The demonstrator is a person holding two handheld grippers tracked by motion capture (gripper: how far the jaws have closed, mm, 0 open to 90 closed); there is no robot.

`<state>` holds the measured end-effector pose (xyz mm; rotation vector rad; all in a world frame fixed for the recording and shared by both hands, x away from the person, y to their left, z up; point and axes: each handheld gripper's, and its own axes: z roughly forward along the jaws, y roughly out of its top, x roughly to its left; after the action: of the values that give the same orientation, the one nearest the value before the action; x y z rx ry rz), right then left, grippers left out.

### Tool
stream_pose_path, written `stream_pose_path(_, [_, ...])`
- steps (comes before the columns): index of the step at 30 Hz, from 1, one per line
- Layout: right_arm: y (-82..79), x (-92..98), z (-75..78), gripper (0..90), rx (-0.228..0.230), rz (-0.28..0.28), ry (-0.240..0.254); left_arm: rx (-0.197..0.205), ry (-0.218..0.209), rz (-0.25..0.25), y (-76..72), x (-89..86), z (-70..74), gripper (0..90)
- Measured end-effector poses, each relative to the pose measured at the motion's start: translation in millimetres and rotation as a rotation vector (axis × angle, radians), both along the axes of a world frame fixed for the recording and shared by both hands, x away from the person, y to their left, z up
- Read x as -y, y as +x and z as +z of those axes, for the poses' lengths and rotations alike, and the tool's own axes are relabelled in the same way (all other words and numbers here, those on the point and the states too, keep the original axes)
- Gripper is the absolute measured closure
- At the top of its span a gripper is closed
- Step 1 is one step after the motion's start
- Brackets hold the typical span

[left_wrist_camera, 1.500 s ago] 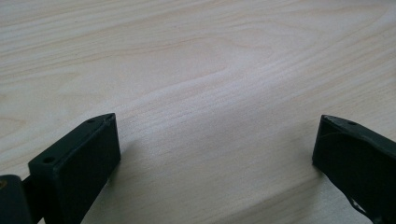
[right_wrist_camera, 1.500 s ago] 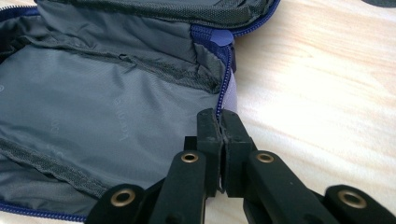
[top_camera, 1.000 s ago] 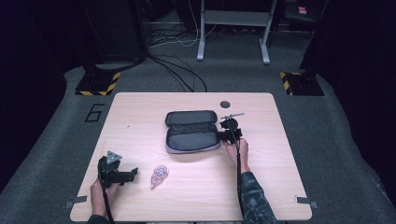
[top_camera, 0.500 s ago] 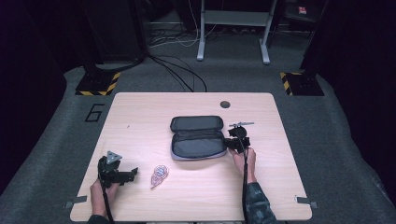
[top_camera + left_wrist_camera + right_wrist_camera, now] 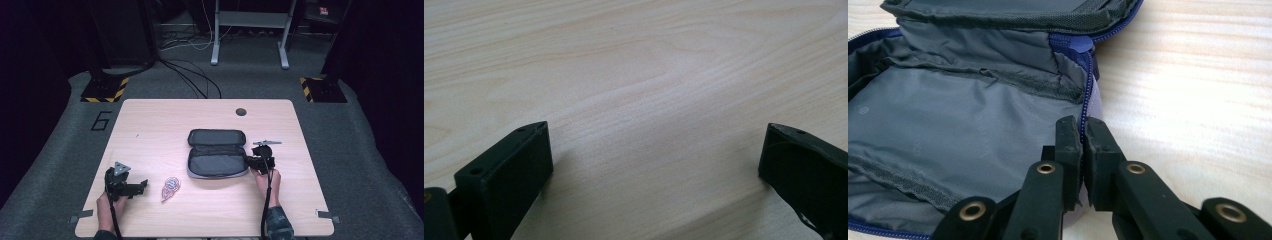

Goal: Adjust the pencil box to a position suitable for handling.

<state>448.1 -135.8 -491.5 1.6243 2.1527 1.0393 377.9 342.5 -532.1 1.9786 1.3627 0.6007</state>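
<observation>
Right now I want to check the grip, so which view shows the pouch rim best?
The right gripper view: the right gripper pinches the pouch rim up close. The high view shows the whole open pouch, small. The left gripper view faces bare table.

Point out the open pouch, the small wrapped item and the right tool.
open pouch [image 5: 218,161]: high view, grey lining of the near half.
small wrapped item [image 5: 170,188]: high view, its middle.
right tool [image 5: 1083,145]: right gripper view, between the tips pinching the pouch edge.

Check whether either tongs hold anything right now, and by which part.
The right tongs are shut on the rim of the open grey pouch, at its zip edge near one end. The left tongs stand open over the bare table, holding nothing.
</observation>
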Motion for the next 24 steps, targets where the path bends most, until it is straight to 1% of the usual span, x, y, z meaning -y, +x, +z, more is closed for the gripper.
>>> stream_pose_path(1, [-4.2,1.1,-0.2,83.8,0.001,0.000,0.004,0.000,0.000,0.000,0.0,0.0,0.0,0.9])
stream_pose_path(2, [-4.9,1.9,-0.9,82.7,0.004,0.008,0.005,0.000,0.000,0.000,0.0,0.0,0.0,0.9])
stream_pose_path(3, [-5.4,2.4,-1.3,79.3,0.004,0.010,0.009,0.000,0.000,0.000,0.0,0.0,0.0,0.8])
stream_pose_path(4, [-6.2,2.6,-1.1,72.7,-0.001,0.012,0.013,0.000,0.000,0.000,0.0,0.0,0.0,0.9])
stream_pose_path(5, [-7.5,3.8,-0.7,65.1,0.005,0.016,0.011,0.000,0.000,0.000,0.0,0.0,0.0,0.9])
stream_pose_path(6, [-7.5,3.8,-0.7,65.1,0.005,0.016,0.011,0.000,0.000,0.000,0.0,0.0,0.0,0.9])
stream_pose_path(7, [-10.8,6.0,1.4,47.1,0.013,0.024,0.011,0.001,-0.001,0.002,0.0,0.1,-0.1,0.8])
stream_pose_path(8, [-13.0,7.7,2.6,41.3,0.020,0.026,0.014,0.000,-0.001,0.000,0.0,0.0,0.0,0.9])
stream_pose_path(9, [-15.1,9.8,3.7,33.6,0.030,0.028,0.013,0.001,-0.001,0.001,0.0,0.1,-0.1,0.9])
stream_pose_path(10, [-15.1,9.8,3.7,33.6,0.030,0.028,0.013,0.001,-0.001,0.001,0.0,0.1,-0.1,0.9])
stream_pose_path(11, [-20.1,14.6,6.6,23.9,0.041,0.030,0.008,0.000,0.000,0.000,0.0,0.0,0.0,0.8])
stream_pose_path(13, [-26.2,19.0,8.8,18.7,0.047,0.026,0.006,0.001,-0.001,0.001,0.0,0.1,-0.1,0.8])
stream_pose_path(14, [-30.2,23.1,9.5,16.0,0.051,0.033,-0.007,0.001,-0.001,0.001,0.0,0.1,-0.1,0.8])
stream_pose_path(15, [-30.2,23.1,9.5,16.0,0.051,0.033,-0.007,0.001,-0.001,0.001,0.0,0.1,-0.1,0.8])
stream_pose_path(16, [-33.5,26.6,9.3,14.9,0.063,0.036,-0.016,0.001,-0.001,0.001,0.0,0.1,-0.1,0.8])
stream_pose_path(18, [-41.2,33.9,8.4,13.8,0.069,0.030,-0.031,0.001,-0.002,0.002,0.0,0.1,-0.1,0.9])
stream_pose_path(19, [-49.8,43.3,5.7,12.2,0.066,0.016,-0.033,0.000,0.000,0.001,0.0,0.0,0.0,0.8])
stream_pose_path(20, [-49.8,43.3,5.7,12.2,0.066,0.016,-0.033,0.000,0.000,0.001,0.0,0.0,0.0,0.9])
stream_pose_path(21, [-55.2,50.4,2.8,10.8,0.065,-0.001,-0.035,0.000,-0.001,0.001,0.0,0.1,0.0,0.8])
stream_pose_path(22, [-58.0,55.0,1.1,10.0,0.065,-0.005,-0.036,0.000,-0.001,0.001,0.0,0.1,0.0,0.9])
stream_pose_path(23, [-60.7,58.8,-0.5,9.1,0.059,-0.012,-0.035,0.000,-0.001,0.001,0.0,0.1,0.0,0.9])
stream_pose_path(24, [-60.7,58.8,-0.5,9.1,0.059,-0.012,-0.035,0.000,-0.001,0.001,0.0,0.1,0.0,0.9])
